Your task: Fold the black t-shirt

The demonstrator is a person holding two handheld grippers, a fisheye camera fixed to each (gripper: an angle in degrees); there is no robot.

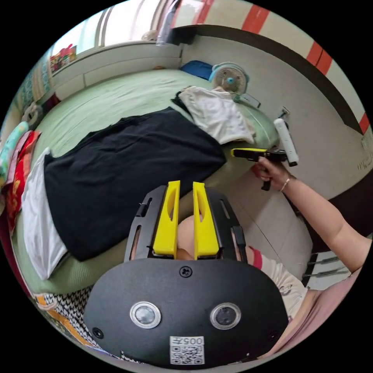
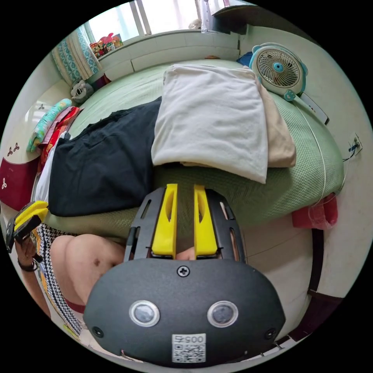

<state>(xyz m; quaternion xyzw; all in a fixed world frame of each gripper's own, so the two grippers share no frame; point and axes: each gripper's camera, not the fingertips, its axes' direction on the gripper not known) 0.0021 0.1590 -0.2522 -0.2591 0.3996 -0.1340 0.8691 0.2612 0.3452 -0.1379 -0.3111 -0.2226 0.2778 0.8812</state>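
The black t-shirt (image 1: 128, 171) lies spread flat on the green bed (image 1: 116, 93), over a white cloth (image 1: 39, 217) at one end. My left gripper (image 1: 186, 183) hovers just off the bed's edge near the shirt, its jaws nearly together with nothing between them. A hand holds my right gripper (image 1: 248, 152) beside the bed's corner. In the right gripper view, my right gripper (image 2: 182, 186) sits just short of the bed's edge (image 2: 303, 171) below a folded cream pile (image 2: 210, 116), jaws close together and empty. The black t-shirt (image 2: 101, 167) lies left of that pile, and my left gripper (image 2: 29, 215) is at the far left.
A small fan (image 2: 278, 70) stands on the bed's far corner by the wall. Folded light clothes (image 1: 217, 112) lie beside the shirt. Colourful cloths (image 1: 15, 167) are heaped at the bed's other end. The person's knee (image 2: 85, 260) is close to the bed, over tiled floor (image 1: 272, 217).
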